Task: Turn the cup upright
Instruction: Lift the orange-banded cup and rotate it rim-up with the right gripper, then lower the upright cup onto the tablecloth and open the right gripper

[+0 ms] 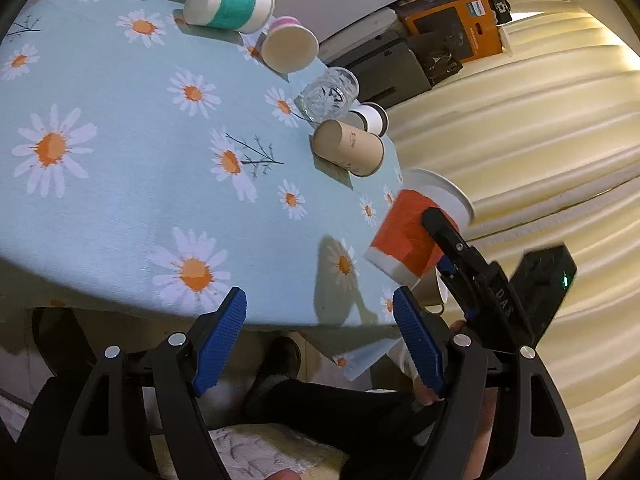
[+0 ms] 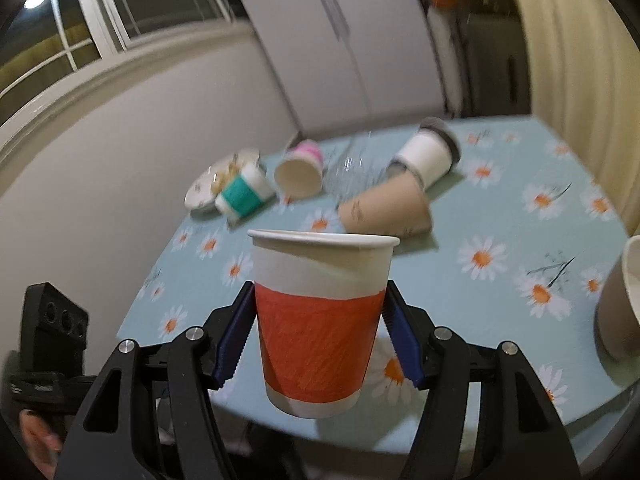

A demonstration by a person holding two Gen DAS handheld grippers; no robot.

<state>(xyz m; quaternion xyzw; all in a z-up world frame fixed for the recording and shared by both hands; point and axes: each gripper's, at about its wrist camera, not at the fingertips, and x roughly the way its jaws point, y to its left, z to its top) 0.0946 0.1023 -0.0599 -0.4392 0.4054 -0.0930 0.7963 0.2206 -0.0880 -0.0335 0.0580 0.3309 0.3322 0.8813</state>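
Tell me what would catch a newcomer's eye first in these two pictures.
First, the orange cup, gripped mouth-up by the right gripper above the near edge of the table. Next, the daisy tablecloth with a row of tipped-over cups along its far side: a teal cup, a pink cup and a brown cup. The left gripper hangs open, holding nothing.

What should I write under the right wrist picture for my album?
Right gripper holds the orange cup upright above the daisy tablecloth, other cups lying tipped behind.
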